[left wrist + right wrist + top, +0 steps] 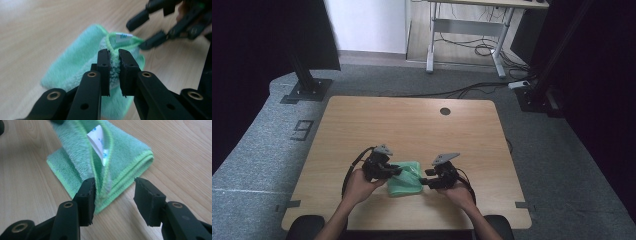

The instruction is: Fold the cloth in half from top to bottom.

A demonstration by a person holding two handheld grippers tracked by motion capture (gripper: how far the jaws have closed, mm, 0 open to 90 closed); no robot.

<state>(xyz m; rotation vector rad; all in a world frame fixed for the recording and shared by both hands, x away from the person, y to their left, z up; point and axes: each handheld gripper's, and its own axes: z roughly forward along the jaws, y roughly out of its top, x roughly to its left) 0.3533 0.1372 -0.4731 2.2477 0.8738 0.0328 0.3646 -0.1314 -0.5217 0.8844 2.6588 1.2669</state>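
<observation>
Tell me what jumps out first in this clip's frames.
A folded green cloth lies near the front edge of the wooden table, between both hands. The left gripper has its jaws pinched on a raised fold, while the right gripper stands open at the cloth's edge, beside a white label.

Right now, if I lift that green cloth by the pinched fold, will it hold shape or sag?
Likely sag: the green cloth is soft, fluffy pile, bunching where the left gripper pinches it. Its stacked folds would probably fall open, since the right gripper stands open. It looks light and unlikely to slip.
</observation>
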